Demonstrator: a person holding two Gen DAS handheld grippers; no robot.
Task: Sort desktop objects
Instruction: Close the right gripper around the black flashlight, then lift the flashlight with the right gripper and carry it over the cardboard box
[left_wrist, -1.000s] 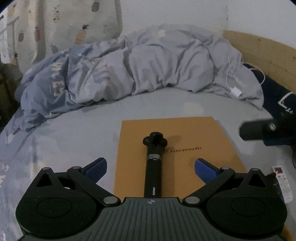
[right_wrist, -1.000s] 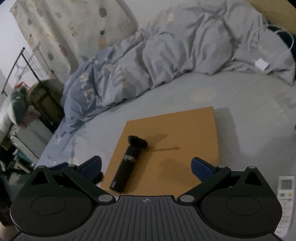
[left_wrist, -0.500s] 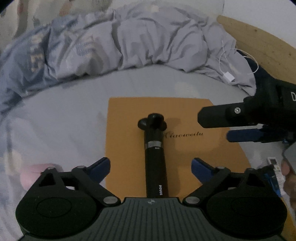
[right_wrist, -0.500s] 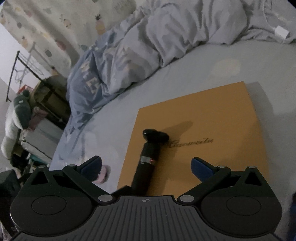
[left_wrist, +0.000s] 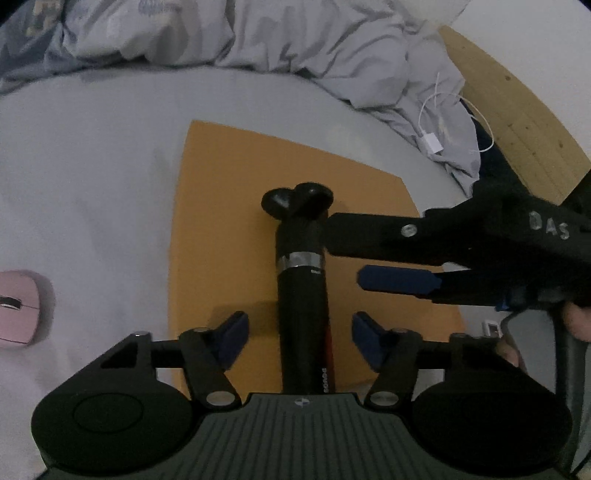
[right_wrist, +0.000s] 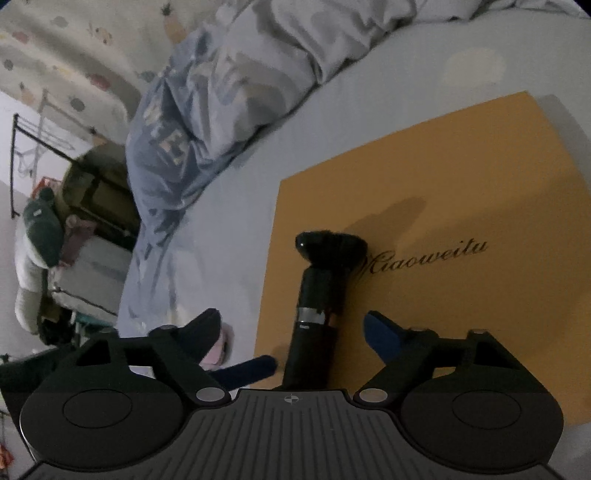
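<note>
A black electric shaver (left_wrist: 301, 291) lies on a flat orange box (left_wrist: 221, 221) on the bed. My left gripper (left_wrist: 300, 332) is open, its blue pads either side of the shaver's handle without touching it. My right gripper (right_wrist: 291, 330) is open too and straddles the same shaver (right_wrist: 321, 306) from the right side; it shows in the left wrist view (left_wrist: 436, 258) reaching in beside the shaver's head. The orange box (right_wrist: 461, 192) bears dark script lettering.
A pink mouse (left_wrist: 18, 306) lies on the sheet at left. A crumpled grey-blue duvet (left_wrist: 295, 40) is piled behind. A white charger and cable (left_wrist: 432, 142) lie by the wooden headboard (left_wrist: 517, 110). A white remote (left_wrist: 493, 326) lies at right.
Both grippers have moved forward and down onto the shaver. The left jaws have narrowed around the handle. The right gripper has swung in from the right to the shaver's head.
</note>
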